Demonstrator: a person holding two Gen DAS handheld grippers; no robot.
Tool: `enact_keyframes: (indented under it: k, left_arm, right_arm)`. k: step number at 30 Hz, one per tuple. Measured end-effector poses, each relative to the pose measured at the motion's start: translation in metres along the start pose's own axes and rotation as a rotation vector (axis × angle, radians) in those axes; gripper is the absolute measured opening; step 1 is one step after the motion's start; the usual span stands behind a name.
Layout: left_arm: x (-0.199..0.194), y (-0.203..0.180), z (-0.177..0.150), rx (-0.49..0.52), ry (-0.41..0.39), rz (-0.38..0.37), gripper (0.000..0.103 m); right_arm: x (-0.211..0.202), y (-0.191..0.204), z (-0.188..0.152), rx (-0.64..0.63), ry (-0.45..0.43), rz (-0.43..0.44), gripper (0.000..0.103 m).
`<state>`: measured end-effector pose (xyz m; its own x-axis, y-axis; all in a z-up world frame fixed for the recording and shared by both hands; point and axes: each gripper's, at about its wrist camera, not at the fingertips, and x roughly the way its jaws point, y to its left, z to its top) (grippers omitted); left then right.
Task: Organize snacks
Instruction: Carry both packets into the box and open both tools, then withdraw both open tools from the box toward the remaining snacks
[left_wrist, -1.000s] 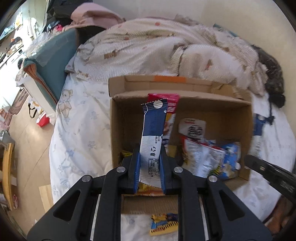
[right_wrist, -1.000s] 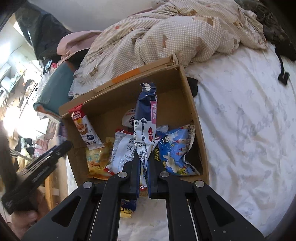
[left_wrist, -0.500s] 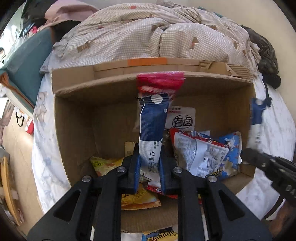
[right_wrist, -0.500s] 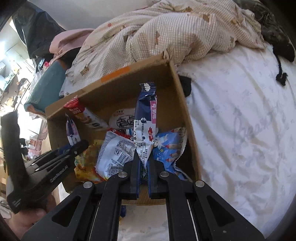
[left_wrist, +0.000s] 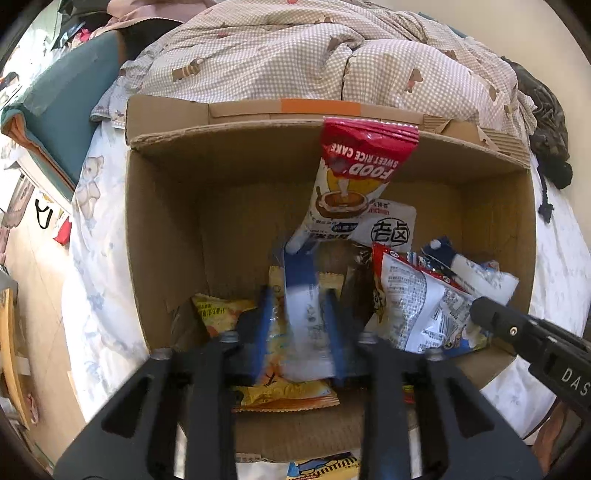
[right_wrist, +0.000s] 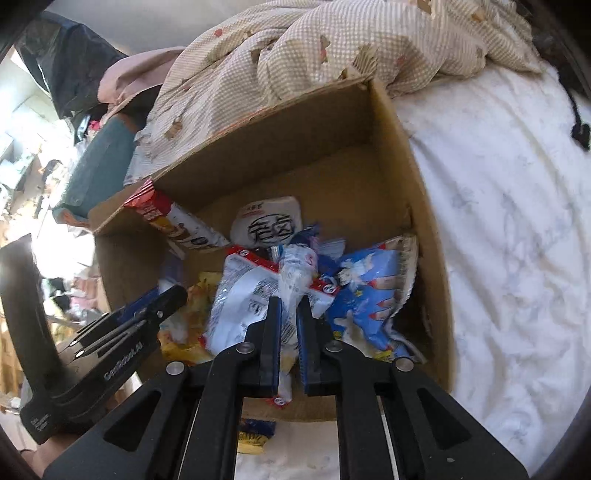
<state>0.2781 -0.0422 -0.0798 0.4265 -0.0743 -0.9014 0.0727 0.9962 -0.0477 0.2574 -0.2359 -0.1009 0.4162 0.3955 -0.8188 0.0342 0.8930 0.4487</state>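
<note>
An open cardboard box (left_wrist: 166, 221) (right_wrist: 413, 192) sits on the bed with several snack packets inside. My left gripper (left_wrist: 299, 295) is over the box with its fingers apart; a blue and white snack bar (left_wrist: 301, 291) lies blurred between them. A red rice cake packet (left_wrist: 354, 177) leans on the far wall. My right gripper (right_wrist: 290, 306) is also over the box, its fingers slightly apart around a second blue and white bar (right_wrist: 295, 273) that has tipped forward onto the pile. The right gripper's body shows in the left wrist view (left_wrist: 532, 332).
A checked quilt (left_wrist: 314, 55) is bunched behind the box. White bedsheet (right_wrist: 498, 221) lies to the right. A yellow and blue packet (left_wrist: 325, 469) lies on the bed in front of the box. The bed's edge and floor (left_wrist: 33, 277) are to the left.
Both grippers moved down into the box. The left jaws opened and its bar is dropping. The right jaws loosened and its bar tipped forward onto the packets.
</note>
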Motion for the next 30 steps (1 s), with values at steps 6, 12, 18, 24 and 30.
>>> enact_keyframes:
  k: [6, 12, 18, 24, 30]
  left_arm:
    - [-0.016, -0.005, 0.001, 0.022, -0.087, 0.021, 0.073]
    - [-0.029, -0.006, 0.002, 0.017, -0.137, 0.015, 0.085]
    - [-0.037, -0.004, 0.002, 0.0, -0.151, 0.0, 0.086]
    - [-0.05, -0.002, -0.004, 0.001, -0.162, -0.004, 0.086]
    - [-0.075, 0.0, -0.014, 0.013, -0.198, -0.016, 0.086]
  right_arm:
    - [-0.005, -0.001, 0.001, -0.007, -0.014, -0.025, 0.011]
    - [-0.015, -0.002, 0.0, -0.001, -0.023, -0.031, 0.048]
    - [-0.035, 0.001, -0.002, -0.015, -0.069, -0.045, 0.074]
    - [-0.048, 0.001, -0.005, -0.002, -0.068, -0.03, 0.074]
    - [-0.057, -0.001, -0.016, 0.0, -0.071, -0.032, 0.074]
